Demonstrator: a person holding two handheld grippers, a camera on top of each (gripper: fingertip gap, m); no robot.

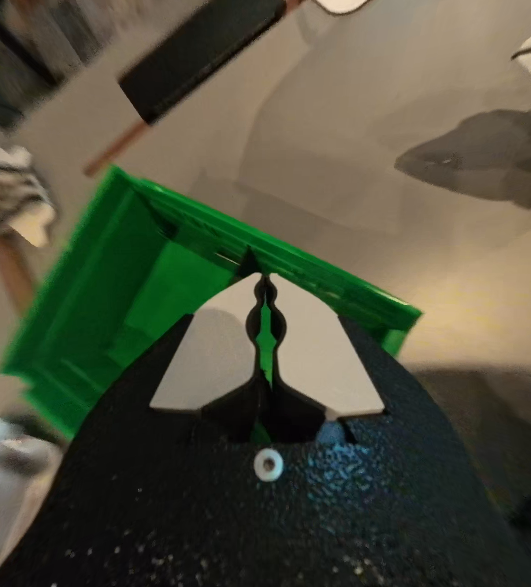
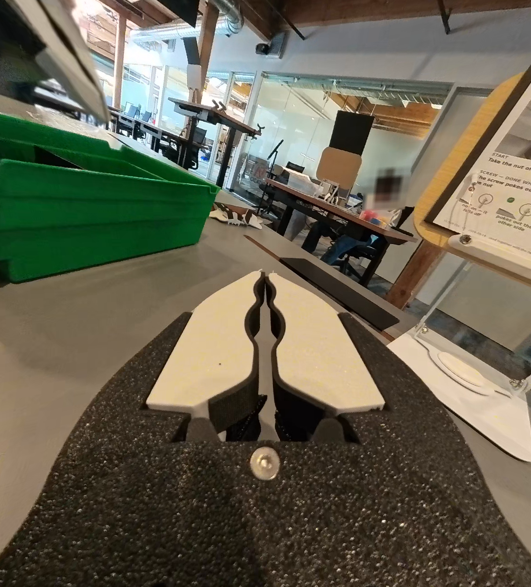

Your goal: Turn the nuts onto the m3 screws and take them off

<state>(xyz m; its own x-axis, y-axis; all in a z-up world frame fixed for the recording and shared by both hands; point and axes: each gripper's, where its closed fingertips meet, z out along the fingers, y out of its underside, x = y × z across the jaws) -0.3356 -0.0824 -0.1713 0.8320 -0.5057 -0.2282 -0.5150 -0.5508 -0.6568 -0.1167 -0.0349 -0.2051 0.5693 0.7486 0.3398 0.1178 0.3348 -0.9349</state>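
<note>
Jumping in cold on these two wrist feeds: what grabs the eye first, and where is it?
The bright green bin dominates: it sits left on the grey table in the right wrist view and fills the blurred left wrist view, just beyond the left gripper. At the right edge stands an instruction board on a white stand. The right gripper hovers low over bare tabletop, fingertips nearly together.

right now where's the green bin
In the right wrist view the green bin sits on the grey table, ahead and left of the right gripper. In the blurred left wrist view it fills the left and middle, right at the left gripper tips.
</note>
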